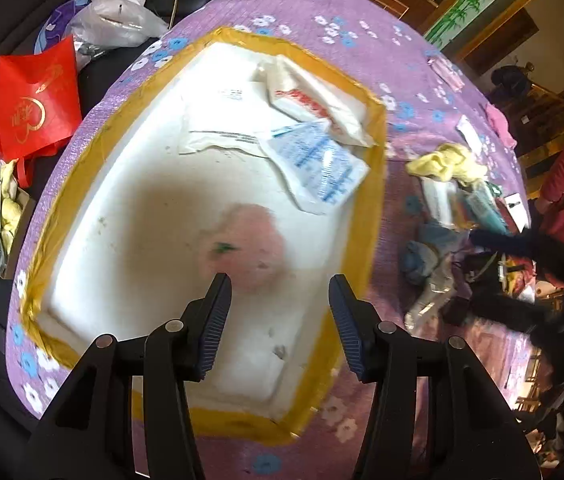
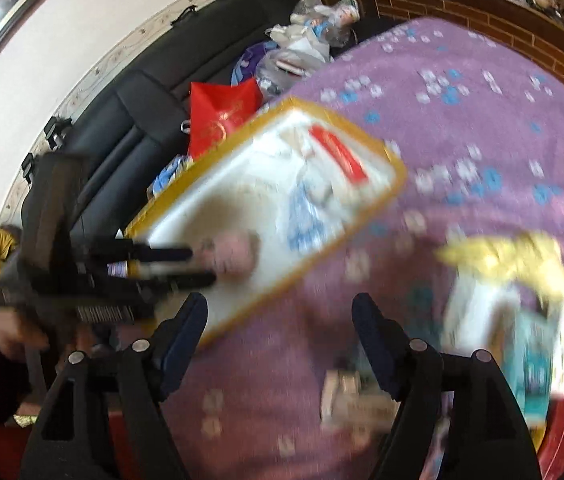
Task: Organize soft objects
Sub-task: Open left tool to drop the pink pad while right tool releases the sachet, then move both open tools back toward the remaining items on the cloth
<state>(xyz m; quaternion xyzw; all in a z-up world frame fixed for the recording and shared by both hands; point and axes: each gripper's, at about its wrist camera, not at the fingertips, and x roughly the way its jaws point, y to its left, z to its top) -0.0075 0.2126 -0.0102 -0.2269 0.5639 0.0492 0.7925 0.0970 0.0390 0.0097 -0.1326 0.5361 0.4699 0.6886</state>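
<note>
Black fingers of the left claw (image 1: 280, 292) stand parted and empty above a white foam box (image 1: 94, 280) edged in yellow tape, a soft pink item (image 1: 248, 246) lying blurred on the box floor just beyond the tips. Its place directly under the released jaws suggests a drop into the box, which serves as the collecting bin: flat white packets (image 1: 314, 136) already crowd the far corner. From the other side, the right claw (image 2: 280, 312) hangs open and holds nothing, poised over the purple flowered cloth (image 2: 462, 128) between the box and a loose heap of things, among them a yellow cloth (image 2: 522, 256). That heap, well apart from the box, looks like the stock left to sort. A red bag (image 1: 36, 100) sits off the table's edge, beside plastic bags (image 1: 118, 16).
</note>
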